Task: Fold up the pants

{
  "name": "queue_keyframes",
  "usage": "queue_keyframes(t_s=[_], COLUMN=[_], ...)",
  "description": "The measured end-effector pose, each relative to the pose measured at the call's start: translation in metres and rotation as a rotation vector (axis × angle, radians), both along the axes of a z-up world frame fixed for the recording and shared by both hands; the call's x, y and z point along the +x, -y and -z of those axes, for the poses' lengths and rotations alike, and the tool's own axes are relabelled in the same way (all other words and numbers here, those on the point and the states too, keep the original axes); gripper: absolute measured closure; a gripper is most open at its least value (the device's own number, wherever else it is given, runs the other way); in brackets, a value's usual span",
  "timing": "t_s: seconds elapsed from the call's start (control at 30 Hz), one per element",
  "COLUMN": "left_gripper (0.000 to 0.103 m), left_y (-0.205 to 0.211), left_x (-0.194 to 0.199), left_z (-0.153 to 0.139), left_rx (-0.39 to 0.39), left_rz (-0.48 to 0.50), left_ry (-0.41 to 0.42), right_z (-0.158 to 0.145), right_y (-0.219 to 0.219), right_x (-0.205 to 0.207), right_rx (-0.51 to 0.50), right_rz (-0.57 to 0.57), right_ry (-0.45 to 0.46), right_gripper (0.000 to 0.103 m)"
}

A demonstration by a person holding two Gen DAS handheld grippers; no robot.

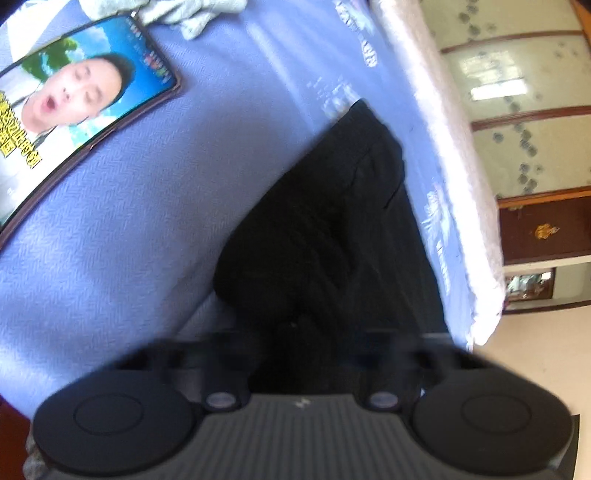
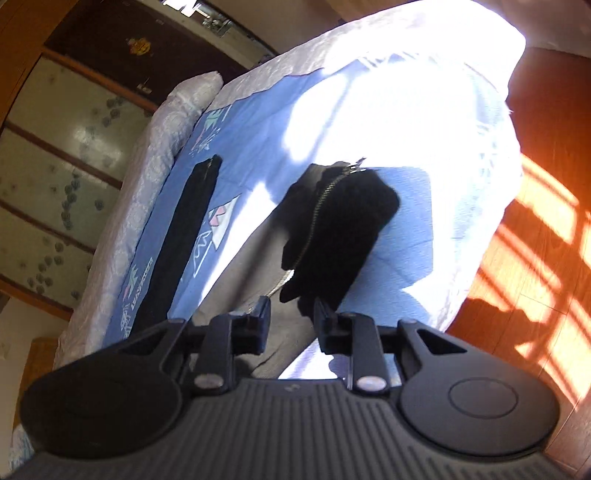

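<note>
Left tongs [image 1: 295, 332] pressed together on the pants [image 1: 332, 221], near the bed [image 1: 129, 221] edge. Right tongs [image 2: 291, 314] spread, gripping nothing, close to the zipper end. May lose the fold if the thin pinch slips off.

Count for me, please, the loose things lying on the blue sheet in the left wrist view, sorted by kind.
Black pants: 1
Phone with lit screen: 1
Pale crumpled cloth: 1
Total: 3
</note>
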State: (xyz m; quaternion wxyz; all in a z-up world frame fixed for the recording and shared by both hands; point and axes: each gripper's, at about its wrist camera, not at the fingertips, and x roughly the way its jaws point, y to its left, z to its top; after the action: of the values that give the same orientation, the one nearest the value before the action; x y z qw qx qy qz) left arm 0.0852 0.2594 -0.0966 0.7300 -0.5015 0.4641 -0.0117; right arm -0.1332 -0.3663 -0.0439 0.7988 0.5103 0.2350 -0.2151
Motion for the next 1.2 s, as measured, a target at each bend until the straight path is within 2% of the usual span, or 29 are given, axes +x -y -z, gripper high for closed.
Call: queue_keyframes(t_s=[0.03,0.13,0.27,0.33,0.43,0.47,0.5,0.53,0.7,0.87,1.07,1.2], left_gripper=[0.089,0.09,0.091,0.091,0.091,0.091,0.091,0.091,0.091,0.091,0.091,0.091], left_y=[-0.002,-0.012,-0.032,-0.035,-0.035,-0.035,-0.034,-0.033,-0.036,-0.035,-0.032,-0.022], left_x=[-0.002,-0.022,-0.051,-0.056,-0.054,-0.052,-0.05,-0.047,-0.04,-0.014,0.056,0.112], left_z=[-0.002,-0.018,-0.024,-0.026,-0.03,-0.032,-0.034,-0.036,-0.052,-0.068,-0.089,-0.095], left_rx=[0.002,0.086,0.03,0.026,0.035,0.045,0.052,0.054,0.02,-0.003,0.001,0.019], left_rz=[-0.005,-0.019,-0.07,-0.07,-0.063,-0.059,-0.055,-0.052,-0.059,-0.083,-0.086,-0.08], left_ry=[-0.004,0.001,-0.006,-0.011,-0.004,-0.002,0.001,0.005,0.061,0.115,0.171,0.195], right_z=[0.002,0.005,0.016,0.024,0.038,0.041,0.042,0.041,0.002,-0.036,-0.071,-0.075], right_y=[0.002,0.004,0.009,0.011,0.018,0.02,0.022,0.022,0.025,0.028,0.035,0.044], right_x=[-0.003,-0.002,0.001,0.003,-0.003,-0.006,-0.008,-0.009,0.001,0.046,0.149,0.223], right_rx=[0.013,0.003,0.025,0.038,0.085,0.1,0.109,0.111,0.015,-0.053,-0.129,-0.138], right_rz=[0.01,0.018,0.033,0.046,0.066,0.073,0.074,0.075,0.079,0.049,0.0,-0.004], right_ry=[0.001,-0.008,-0.004,-0.026,-0.006,0.009,0.028,0.043,0.131,0.206,0.25,0.25], right_gripper=[0.074,0.074,0.07,0.068,0.068,0.071,0.085,0.094,0.097,0.098,0.098,0.098])
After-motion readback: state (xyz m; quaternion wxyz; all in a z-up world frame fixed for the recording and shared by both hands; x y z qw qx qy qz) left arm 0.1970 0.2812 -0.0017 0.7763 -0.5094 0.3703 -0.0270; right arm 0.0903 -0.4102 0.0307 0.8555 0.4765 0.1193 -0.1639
